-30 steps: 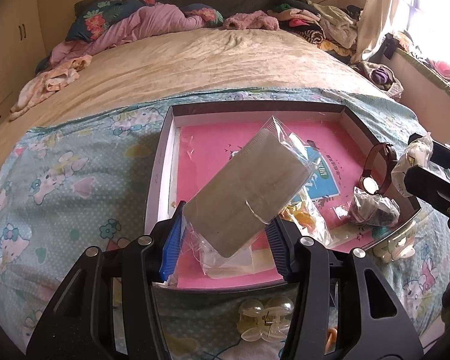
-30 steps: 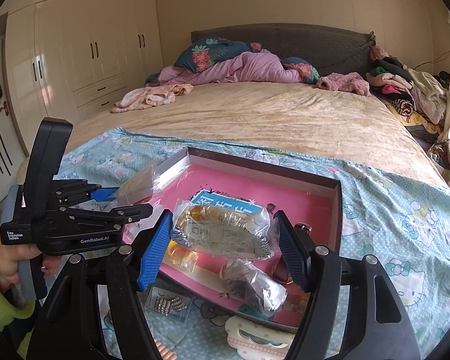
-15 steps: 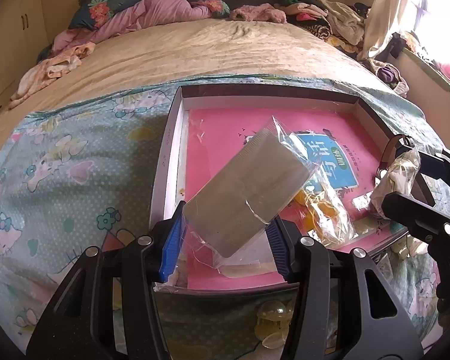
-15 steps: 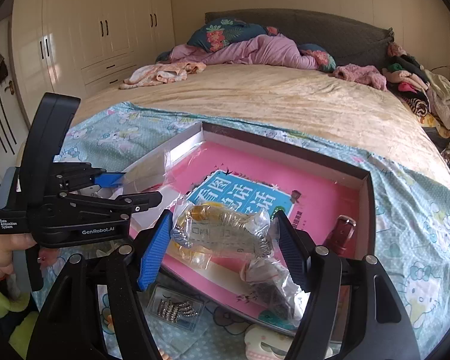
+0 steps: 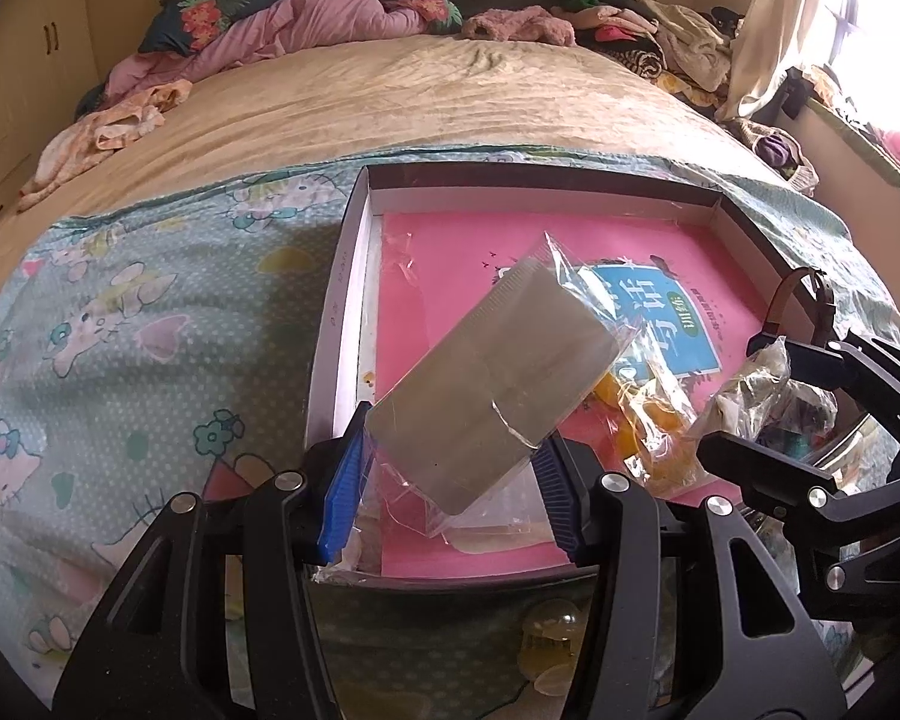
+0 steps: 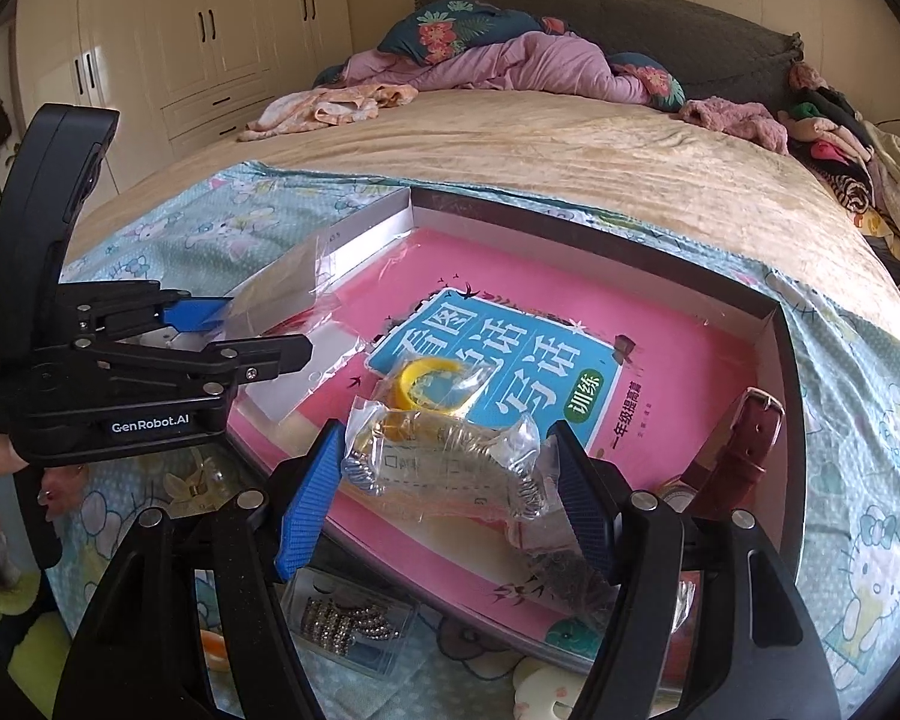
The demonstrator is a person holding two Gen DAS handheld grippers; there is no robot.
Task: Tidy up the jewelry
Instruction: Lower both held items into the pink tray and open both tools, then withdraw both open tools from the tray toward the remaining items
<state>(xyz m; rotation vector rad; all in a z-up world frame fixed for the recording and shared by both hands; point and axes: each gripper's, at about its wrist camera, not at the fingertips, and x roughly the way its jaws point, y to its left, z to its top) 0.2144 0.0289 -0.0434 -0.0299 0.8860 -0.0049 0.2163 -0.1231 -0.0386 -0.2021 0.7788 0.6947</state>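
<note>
A shallow box (image 5: 354, 240) (image 6: 783, 360) with a pink book inside lies on the bed. My left gripper (image 5: 447, 489) is shut on a clear bag holding a grey card (image 5: 492, 384), tilted up over the box's near left corner. In the right wrist view that same left gripper (image 6: 198, 330) shows from the side at the left. My right gripper (image 6: 444, 486) is shut on a clear bag with a coiled metal bracelet (image 6: 444, 462), low over the box's near edge. A bagged yellow bangle (image 6: 432, 390) and a dark red watch strap (image 6: 744, 444) lie in the box.
Outside the box on the Hello Kitty sheet (image 5: 120, 330) lie a clear case of rhinestone pieces (image 6: 348, 624) and a pale hair claw (image 5: 549, 642). Another small bag (image 6: 570, 582) lies at the box's near edge. Bedding and clothes (image 6: 510, 60) are piled at the headboard.
My right gripper has come down and forward with its bracelet bag, closer over the box. The left gripper has kept its bag nearly still.
</note>
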